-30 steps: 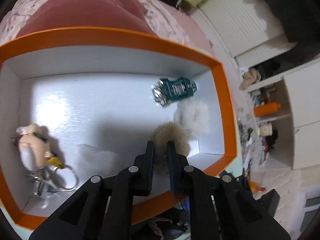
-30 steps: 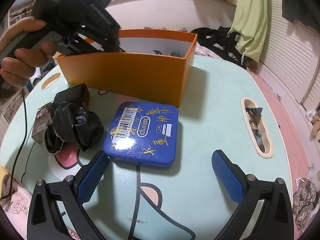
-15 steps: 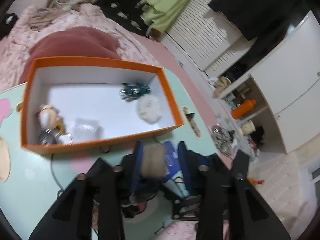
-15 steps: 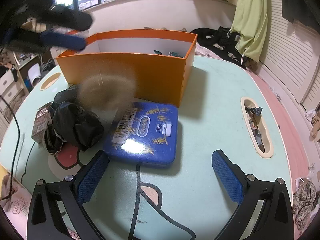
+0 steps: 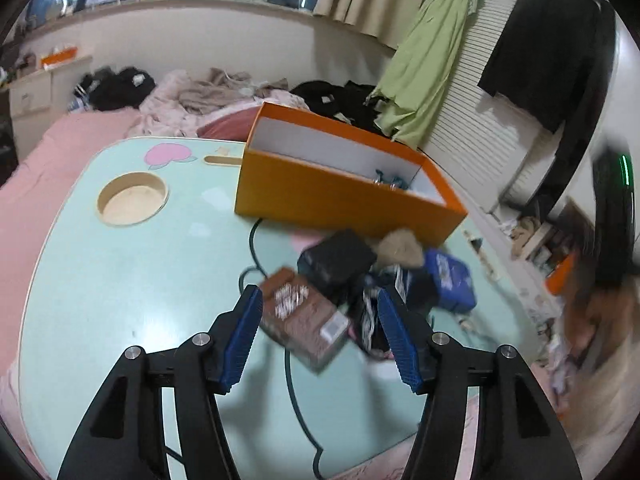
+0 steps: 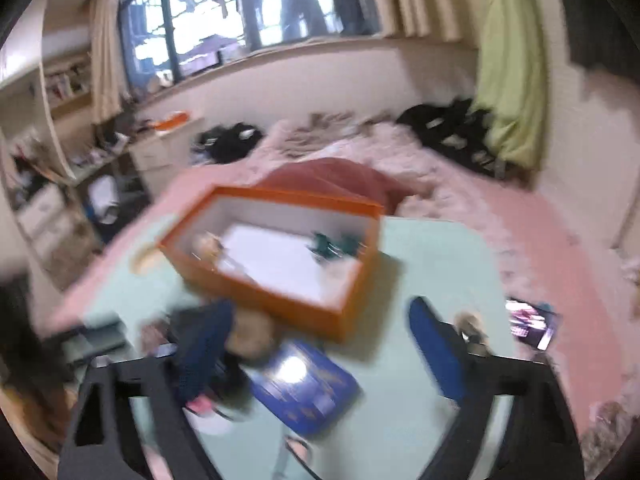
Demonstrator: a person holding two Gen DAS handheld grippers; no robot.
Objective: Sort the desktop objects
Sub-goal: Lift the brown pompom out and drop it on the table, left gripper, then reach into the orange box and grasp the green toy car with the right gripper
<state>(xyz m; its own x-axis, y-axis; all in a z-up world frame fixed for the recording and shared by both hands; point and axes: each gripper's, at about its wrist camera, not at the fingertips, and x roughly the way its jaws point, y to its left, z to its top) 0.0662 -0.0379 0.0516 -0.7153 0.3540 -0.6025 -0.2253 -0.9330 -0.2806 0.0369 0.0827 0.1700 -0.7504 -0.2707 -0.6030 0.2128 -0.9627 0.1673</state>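
An orange box (image 5: 344, 196) with a white inside stands on the mint table (image 5: 128, 272); it also shows in the right wrist view (image 6: 280, 296), holding a teal toy (image 6: 334, 244) and a small figure (image 6: 206, 246). In front of the box lie a beige fluffy ball (image 5: 400, 246), a black bundle (image 5: 336, 260), a brown packet (image 5: 308, 320) and a blue tin (image 5: 450, 280). My left gripper (image 5: 318, 338) is open and empty above the brown packet. My right gripper (image 6: 320, 360) is open and empty above the blue tin (image 6: 304, 388). Both views are blurred.
A round cup hole (image 5: 132, 198) is cut in the table's left side. A dark cable (image 5: 256, 256) runs over the table. A bed with pink bedding and clothes (image 5: 192, 96) lies behind the table. A phone (image 6: 530, 326) sits at the right.
My left gripper opened and pulled back from over the box to the table's near side. The beige ball fell outside the box onto the pile. My right gripper lifted and swung.
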